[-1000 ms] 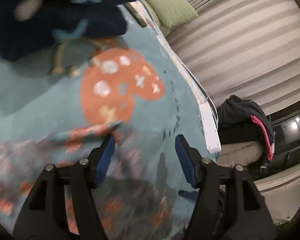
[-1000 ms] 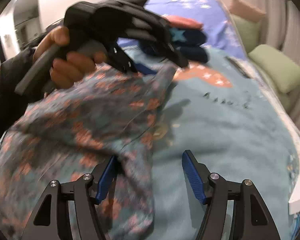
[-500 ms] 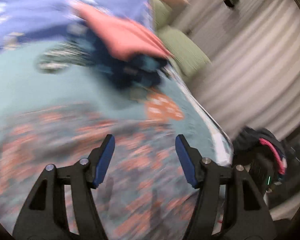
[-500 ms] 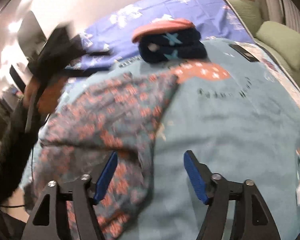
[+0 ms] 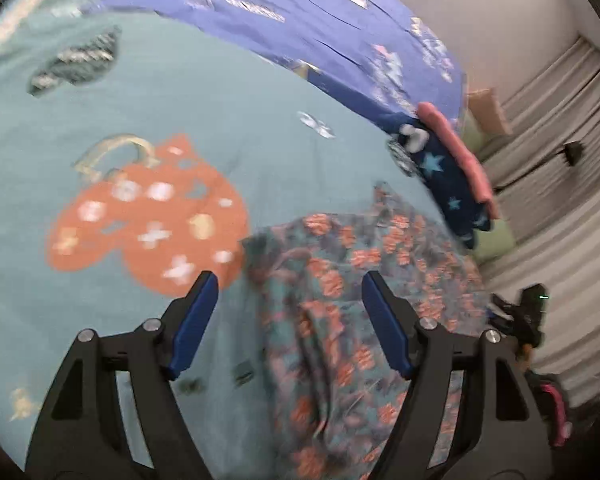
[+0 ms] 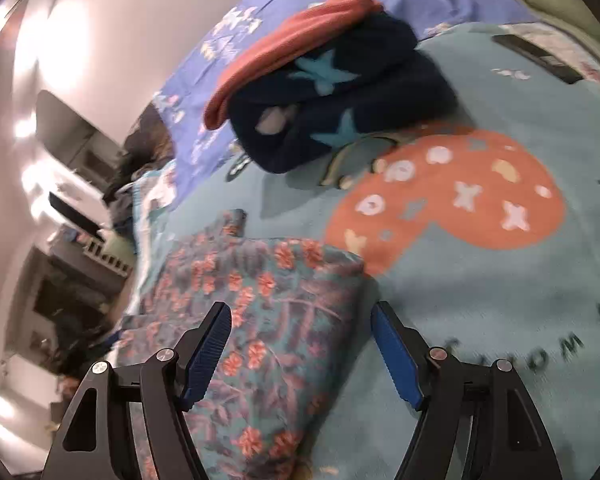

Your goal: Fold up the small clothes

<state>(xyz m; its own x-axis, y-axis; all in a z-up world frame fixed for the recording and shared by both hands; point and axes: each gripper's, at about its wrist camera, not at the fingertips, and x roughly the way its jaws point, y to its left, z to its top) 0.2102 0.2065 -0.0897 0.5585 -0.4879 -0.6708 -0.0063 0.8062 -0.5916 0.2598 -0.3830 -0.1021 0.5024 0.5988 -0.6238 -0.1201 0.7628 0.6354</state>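
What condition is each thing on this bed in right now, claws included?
Floral garment: lying rumpled on the blanket, not held.
Navy star garment: folded, stacked.
Pink garment: folded, lying on the navy one.
Left gripper: open, empty.
Right gripper: open, empty.

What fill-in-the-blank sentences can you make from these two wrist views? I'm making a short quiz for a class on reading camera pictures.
1. The floral garment lies on a teal ____ with an orange heart print.
2. Both the left gripper and the right gripper have their jaws ____.
3. On the navy star-patterned garment rests a folded piece coloured ____.
4. The pads of the gripper fingers are coloured ____.

Missing words: blanket; open; pink; blue
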